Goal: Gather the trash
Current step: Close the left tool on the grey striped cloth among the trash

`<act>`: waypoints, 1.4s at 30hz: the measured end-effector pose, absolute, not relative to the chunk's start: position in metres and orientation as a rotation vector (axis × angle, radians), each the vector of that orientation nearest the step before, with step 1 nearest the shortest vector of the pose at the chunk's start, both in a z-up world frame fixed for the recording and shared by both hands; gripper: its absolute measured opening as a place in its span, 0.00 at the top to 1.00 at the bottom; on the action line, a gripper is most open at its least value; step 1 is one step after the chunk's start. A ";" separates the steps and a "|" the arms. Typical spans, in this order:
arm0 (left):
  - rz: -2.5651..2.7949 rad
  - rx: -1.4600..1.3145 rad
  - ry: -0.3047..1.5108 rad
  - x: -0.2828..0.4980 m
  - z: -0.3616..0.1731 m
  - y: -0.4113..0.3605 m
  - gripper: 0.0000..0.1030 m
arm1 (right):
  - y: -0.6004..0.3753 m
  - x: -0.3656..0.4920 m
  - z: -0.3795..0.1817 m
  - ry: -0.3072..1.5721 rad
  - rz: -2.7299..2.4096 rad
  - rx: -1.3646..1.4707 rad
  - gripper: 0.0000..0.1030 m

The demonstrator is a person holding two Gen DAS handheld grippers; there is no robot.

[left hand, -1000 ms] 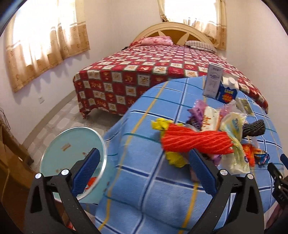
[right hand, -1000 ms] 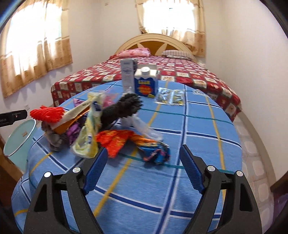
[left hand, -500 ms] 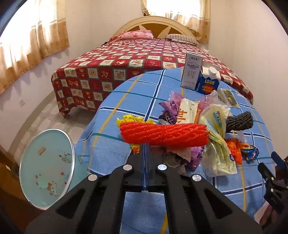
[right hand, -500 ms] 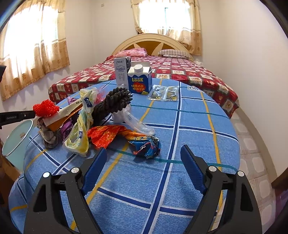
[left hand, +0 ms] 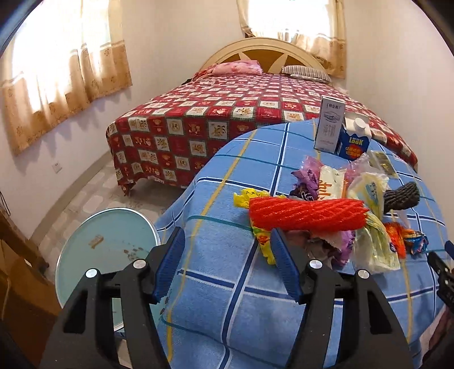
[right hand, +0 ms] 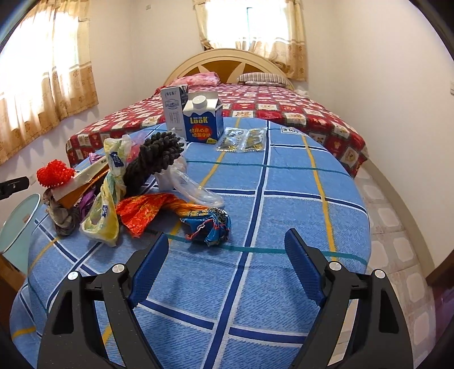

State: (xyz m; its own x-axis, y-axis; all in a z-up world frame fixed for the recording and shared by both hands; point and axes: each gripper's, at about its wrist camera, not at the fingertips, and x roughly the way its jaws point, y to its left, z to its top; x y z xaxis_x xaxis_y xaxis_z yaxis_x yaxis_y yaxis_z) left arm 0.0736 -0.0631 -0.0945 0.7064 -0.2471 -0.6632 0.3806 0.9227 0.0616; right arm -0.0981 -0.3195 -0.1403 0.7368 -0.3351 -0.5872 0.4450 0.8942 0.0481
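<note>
Daylight floods in through two curtained windows [left hand: 56,56] [right hand: 249,25], which blow out to white glare. The room is bright and evenly lit, with soft shadows. Both views are sharp, though fisheye distortion bends the walls (dark vignette at the corners).

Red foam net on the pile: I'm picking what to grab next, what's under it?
The red foam net lies atop a yellow wrapper and purple wrappers; whatever lies deeper is covered.
</note>
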 end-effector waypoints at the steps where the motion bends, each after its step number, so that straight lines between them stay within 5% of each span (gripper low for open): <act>1: -0.355 0.192 0.719 0.076 -0.097 -0.065 0.40 | -0.319 -0.098 -0.141 0.608 -0.430 0.189 0.20; 8: -0.390 0.206 0.756 0.069 -0.114 -0.081 0.38 | -0.318 -0.098 -0.144 0.615 -0.430 0.194 0.20; 13: -0.387 0.181 0.725 0.075 -0.105 -0.082 0.18 | -0.319 -0.099 -0.143 0.607 -0.432 0.195 0.20; 23: -0.445 0.267 0.762 0.073 -0.114 -0.156 0.18 | -0.318 -0.101 -0.143 0.603 -0.429 0.189 0.20; 42: -0.399 0.243 0.694 0.090 -0.099 -0.085 0.19 | -0.314 -0.099 -0.148 0.615 -0.421 0.187 0.20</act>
State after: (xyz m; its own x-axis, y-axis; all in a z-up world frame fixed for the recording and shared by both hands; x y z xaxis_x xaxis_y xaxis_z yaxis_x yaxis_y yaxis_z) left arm 0.0899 -0.0851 -0.0994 0.6977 -0.2747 -0.6617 0.4339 0.8969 0.0852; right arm -0.0993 -0.3138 -0.1480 0.7360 -0.3257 -0.5935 0.4353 0.8991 0.0463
